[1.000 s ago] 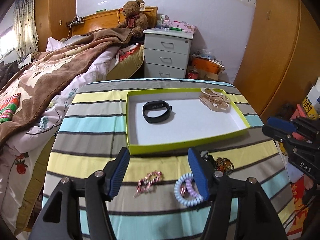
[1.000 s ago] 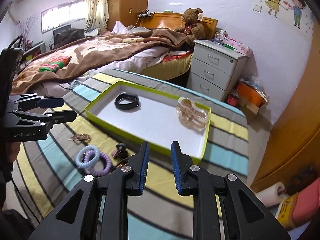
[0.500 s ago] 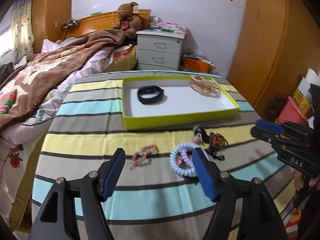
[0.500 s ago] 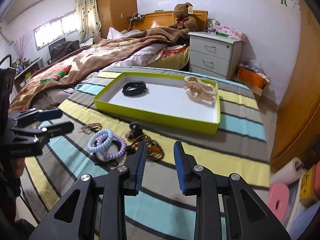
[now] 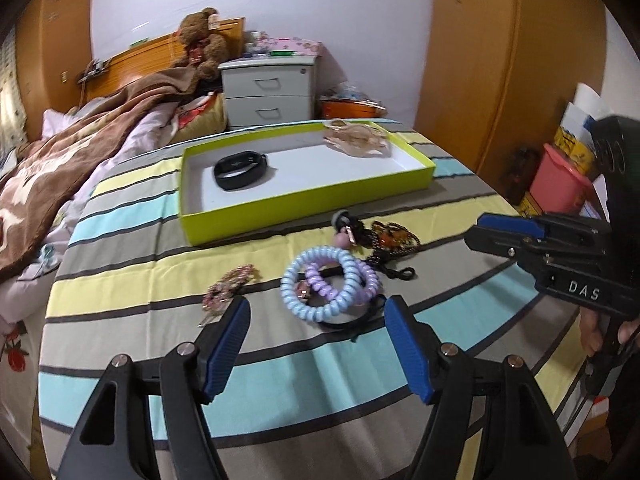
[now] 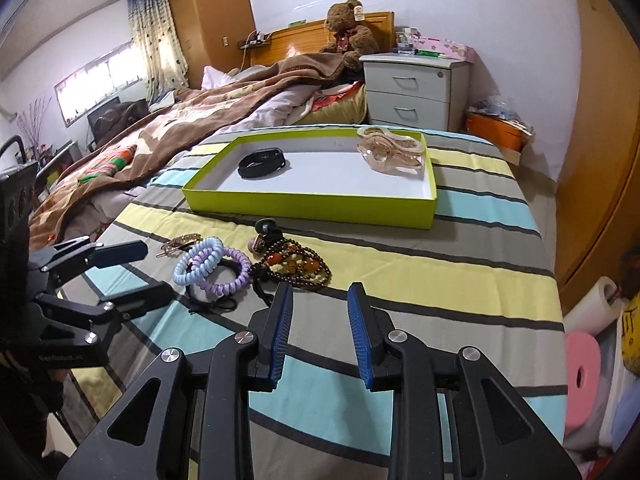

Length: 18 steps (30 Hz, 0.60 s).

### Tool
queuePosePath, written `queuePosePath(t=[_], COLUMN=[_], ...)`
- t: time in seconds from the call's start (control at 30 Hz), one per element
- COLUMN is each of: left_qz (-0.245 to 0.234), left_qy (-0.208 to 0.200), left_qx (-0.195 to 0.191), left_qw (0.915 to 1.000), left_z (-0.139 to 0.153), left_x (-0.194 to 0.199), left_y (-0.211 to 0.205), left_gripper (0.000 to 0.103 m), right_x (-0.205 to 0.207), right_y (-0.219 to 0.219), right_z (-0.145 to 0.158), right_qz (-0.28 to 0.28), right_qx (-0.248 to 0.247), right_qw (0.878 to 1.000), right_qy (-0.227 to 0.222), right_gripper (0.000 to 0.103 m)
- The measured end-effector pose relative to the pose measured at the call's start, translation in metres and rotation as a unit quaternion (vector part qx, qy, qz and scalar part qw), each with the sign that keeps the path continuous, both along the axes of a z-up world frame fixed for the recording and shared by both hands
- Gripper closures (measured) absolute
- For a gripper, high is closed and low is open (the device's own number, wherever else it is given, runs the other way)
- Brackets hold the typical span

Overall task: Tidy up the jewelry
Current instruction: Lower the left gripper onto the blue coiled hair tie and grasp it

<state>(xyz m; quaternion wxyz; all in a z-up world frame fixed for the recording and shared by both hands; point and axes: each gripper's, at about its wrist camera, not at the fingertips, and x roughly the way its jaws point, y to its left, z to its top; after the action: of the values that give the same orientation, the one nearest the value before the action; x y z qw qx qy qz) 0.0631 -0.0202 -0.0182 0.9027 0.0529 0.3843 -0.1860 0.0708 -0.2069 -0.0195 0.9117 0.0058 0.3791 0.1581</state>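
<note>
We hold both grippers with jaws spread, gripping nothing: the left gripper just short of the coiled hair ties, the right gripper near the beaded bracelet.

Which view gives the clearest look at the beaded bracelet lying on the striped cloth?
The right wrist view: the beaded bracelet lies close, unobstructed, amber and dark beads distinct. In the left wrist view it sits farther off, small, behind the coil hair ties.
</note>
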Motion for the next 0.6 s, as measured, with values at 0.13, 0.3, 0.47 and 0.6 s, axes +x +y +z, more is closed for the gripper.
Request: queuePosePath(t=[0.13, 0.3, 0.47, 0.6], left_qz=[-0.001, -0.018, -0.017, -0.006], left_qy=[-0.009, -0.023, -0.026, -0.006], left_qx=[0.017, 0.015, 0.011, 0.042], left_qw=[0.9998, 0.9994, 0.9995, 0.9991], left_z=[-0.004, -0.001, 0.003, -0.007], left_x=[0.002, 0.006, 0.013, 0.023], left_y=[-0.006, -0.014, -0.023, -0.032], left_gripper=[0.032, 0.032, 0.038, 0.05], right_x=[0.0, -0.001, -0.001, 0.0], right_y=[-0.003, -0.007, -0.009, -0.01], right_z=[-0.002, -0.003, -0.003, -0.004], right_qz=[-0.007, -0.016, -0.018, -0.02], right_qx=[0.002, 0.01, 0.017, 0.015], right_qw=[1.0, 1.0, 1.0, 1.0], right_qy=[0.004, 0.004, 0.003, 0.004], right_gripper=[0.074, 0.074, 0.074, 0.074])
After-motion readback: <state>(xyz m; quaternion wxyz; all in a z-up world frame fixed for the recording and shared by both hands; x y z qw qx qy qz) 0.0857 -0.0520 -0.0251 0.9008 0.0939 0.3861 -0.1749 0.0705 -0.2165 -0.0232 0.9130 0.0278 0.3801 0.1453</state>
